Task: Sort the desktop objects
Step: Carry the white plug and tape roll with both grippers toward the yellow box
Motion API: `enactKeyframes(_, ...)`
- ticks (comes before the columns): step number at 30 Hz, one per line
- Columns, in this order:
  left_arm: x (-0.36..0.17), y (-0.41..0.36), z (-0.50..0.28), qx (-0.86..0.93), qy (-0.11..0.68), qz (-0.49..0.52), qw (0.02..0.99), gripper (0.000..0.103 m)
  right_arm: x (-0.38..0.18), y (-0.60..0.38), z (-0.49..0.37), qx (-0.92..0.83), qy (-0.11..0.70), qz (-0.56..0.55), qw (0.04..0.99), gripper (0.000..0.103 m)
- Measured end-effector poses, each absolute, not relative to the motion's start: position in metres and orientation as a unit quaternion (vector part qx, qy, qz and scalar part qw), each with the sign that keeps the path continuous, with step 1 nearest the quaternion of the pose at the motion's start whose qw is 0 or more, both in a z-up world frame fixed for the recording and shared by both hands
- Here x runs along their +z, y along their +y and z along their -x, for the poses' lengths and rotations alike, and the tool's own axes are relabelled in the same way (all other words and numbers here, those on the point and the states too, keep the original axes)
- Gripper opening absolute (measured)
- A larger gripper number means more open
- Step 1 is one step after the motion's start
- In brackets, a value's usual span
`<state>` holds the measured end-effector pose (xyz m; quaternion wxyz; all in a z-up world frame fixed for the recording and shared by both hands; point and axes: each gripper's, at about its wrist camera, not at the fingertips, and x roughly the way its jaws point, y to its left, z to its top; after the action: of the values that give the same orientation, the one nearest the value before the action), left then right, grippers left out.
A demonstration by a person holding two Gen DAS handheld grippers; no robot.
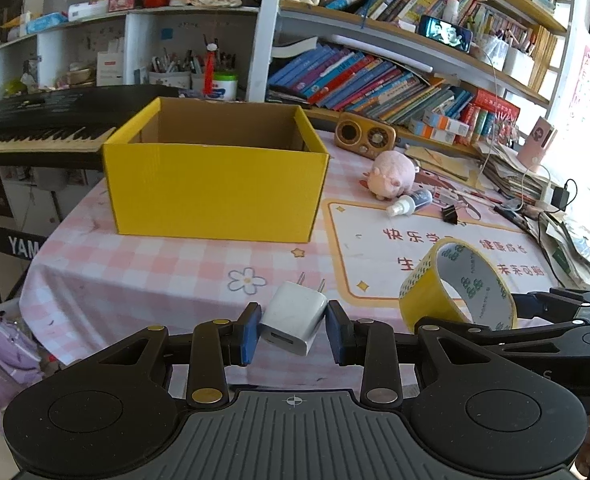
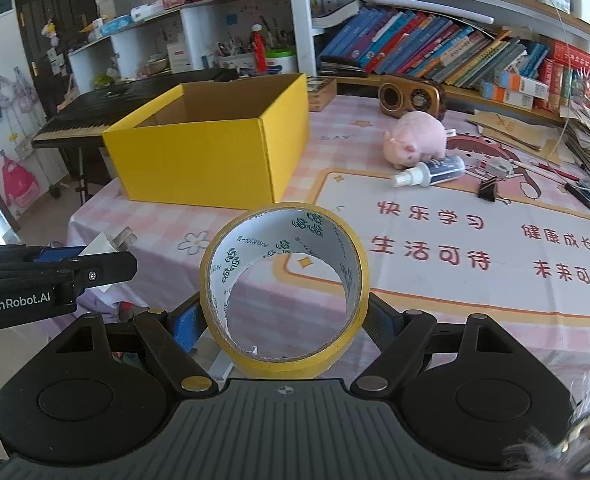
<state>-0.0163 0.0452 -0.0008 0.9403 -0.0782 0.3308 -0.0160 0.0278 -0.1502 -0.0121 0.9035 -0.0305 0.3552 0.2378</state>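
My left gripper (image 1: pixel 293 322) is shut on a white USB charger plug (image 1: pixel 295 316), held above the table's front edge, prongs pointing away. My right gripper (image 2: pixel 285 316) is shut on a yellow tape roll (image 2: pixel 285 288), held upright with its hole facing the camera. The tape roll also shows in the left wrist view (image 1: pixel 457 286), to the right of the charger. The left gripper (image 2: pixel 107 258) with the charger (image 2: pixel 103 242) shows at the left of the right wrist view. An open, empty-looking yellow cardboard box (image 1: pixel 215 184) (image 2: pixel 215 148) stands on the table ahead.
On the pink checked tablecloth (image 1: pixel 155 272) lie a pink plush pig (image 1: pixel 393 174), a small spray bottle (image 1: pixel 411 202) and a black binder clip (image 1: pixel 451 214). A wooden radio (image 1: pixel 365 134) stands behind. A keyboard piano (image 1: pixel 43 120) is at the left; bookshelves are behind.
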Motion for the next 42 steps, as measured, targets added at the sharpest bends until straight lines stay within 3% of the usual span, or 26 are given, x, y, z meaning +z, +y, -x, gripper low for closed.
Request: enactKeyframes(42, 0.006, 0.094, 0.038, 0.03, 0.309, 0.096, 0.946, 0.033, -0.002, -0.088, -0.023, 0.303, 0.346, 0.066, 0.886, 0.079)
